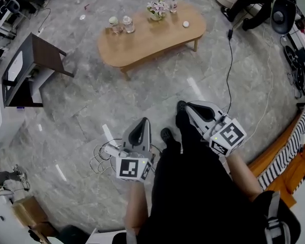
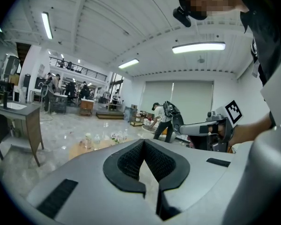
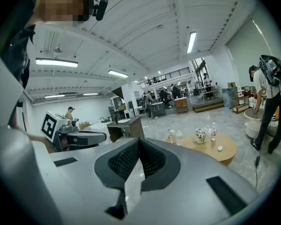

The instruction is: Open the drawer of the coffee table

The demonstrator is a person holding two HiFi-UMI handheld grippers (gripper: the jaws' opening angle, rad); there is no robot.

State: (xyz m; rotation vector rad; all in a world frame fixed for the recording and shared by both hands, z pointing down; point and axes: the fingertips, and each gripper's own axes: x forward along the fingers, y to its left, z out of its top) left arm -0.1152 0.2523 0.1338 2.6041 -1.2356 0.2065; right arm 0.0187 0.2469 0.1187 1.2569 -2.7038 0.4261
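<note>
The coffee table [image 1: 152, 37] is a low oval wooden one, far ahead on the grey marble floor; its top also shows in the left gripper view [image 2: 84, 149] and the right gripper view [image 3: 210, 146]. No drawer shows on it from here. My left gripper [image 1: 141, 121] [image 2: 144, 142] is held close to the body, shut, with nothing in it. At the right, my right gripper [image 1: 189, 105] [image 3: 138, 140] is also shut and empty. Both point toward the table and are well short of it.
On the table stand two clear bottles [image 1: 121, 24], a flower pot [image 1: 157, 8] and a small white object [image 1: 185, 24]. A dark side table [image 1: 33, 67] stands left. A black cable [image 1: 229, 65] runs across the floor, and a striped cushion [image 1: 290, 151] lies right.
</note>
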